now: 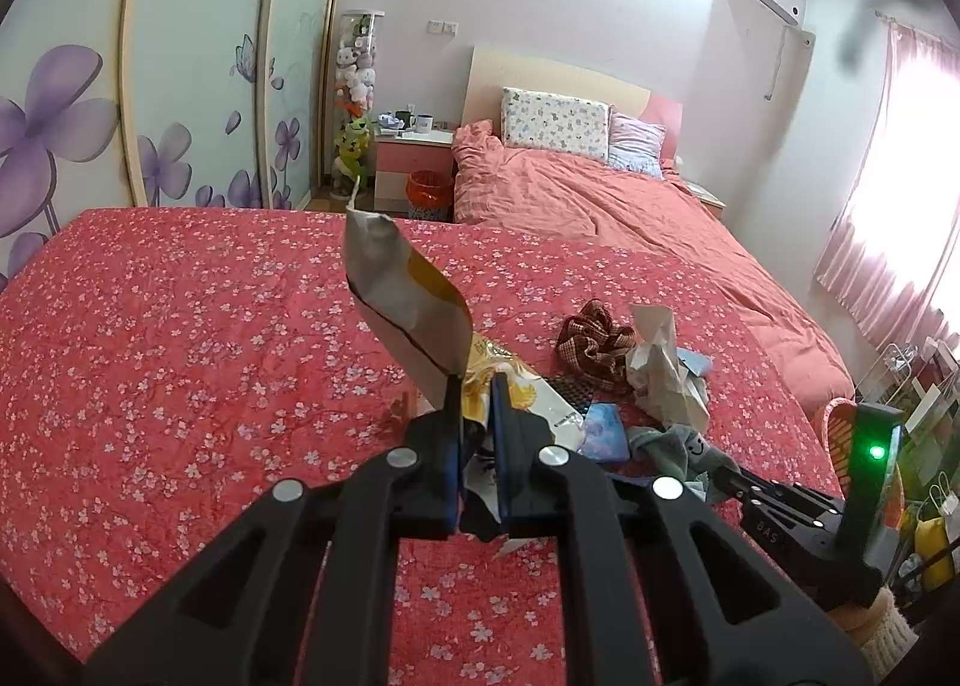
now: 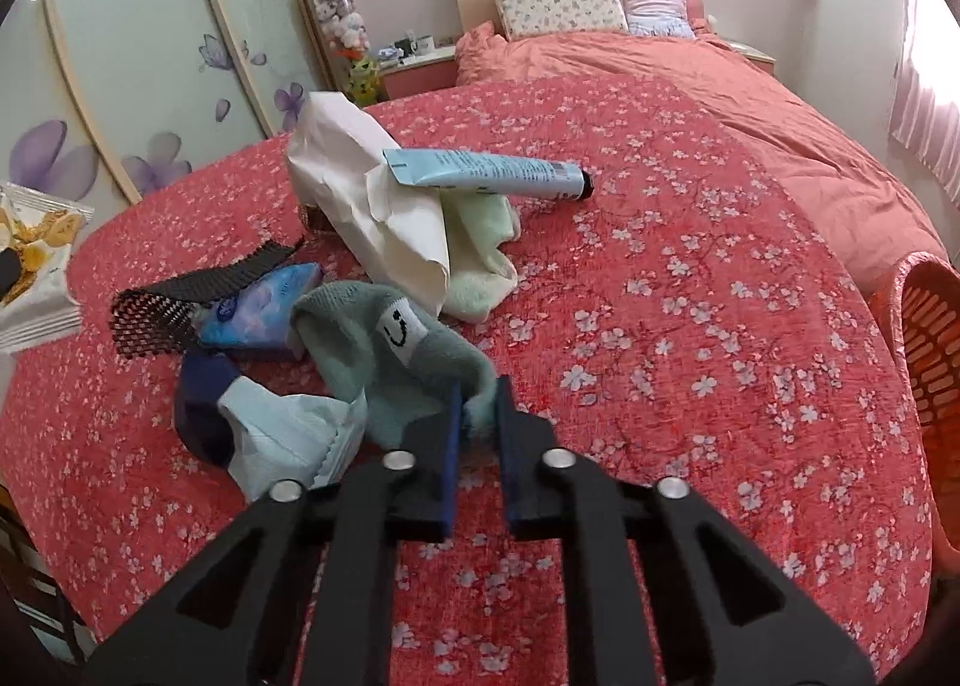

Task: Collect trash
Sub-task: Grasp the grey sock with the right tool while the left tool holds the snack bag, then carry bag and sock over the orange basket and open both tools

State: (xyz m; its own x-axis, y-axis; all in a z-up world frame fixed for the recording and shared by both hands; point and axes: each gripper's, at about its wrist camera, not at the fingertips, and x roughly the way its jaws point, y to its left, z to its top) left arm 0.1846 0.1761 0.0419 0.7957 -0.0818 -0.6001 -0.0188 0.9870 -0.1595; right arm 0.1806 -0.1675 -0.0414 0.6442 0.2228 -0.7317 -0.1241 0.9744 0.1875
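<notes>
Where the red flowered table (image 2: pixel 690 278) stands at the foot of a pink bed (image 1: pixel 600 194), my left gripper (image 1: pixel 477 404) pinches a snack wrapper (image 1: pixel 408 296), its length rising up and leftward above the cloth; my right gripper (image 2: pixel 480 404) clamps a green sock (image 2: pixel 384 350) among the clutter.

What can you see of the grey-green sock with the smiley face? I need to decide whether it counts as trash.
The sock is grey-green knit fabric with a white patch bearing a black smiley. It lies crumpled on the floral red cover, one end pinched in the right gripper jaws. It touches a blue tissue pack and a pale crinkled wrapper.
</notes>
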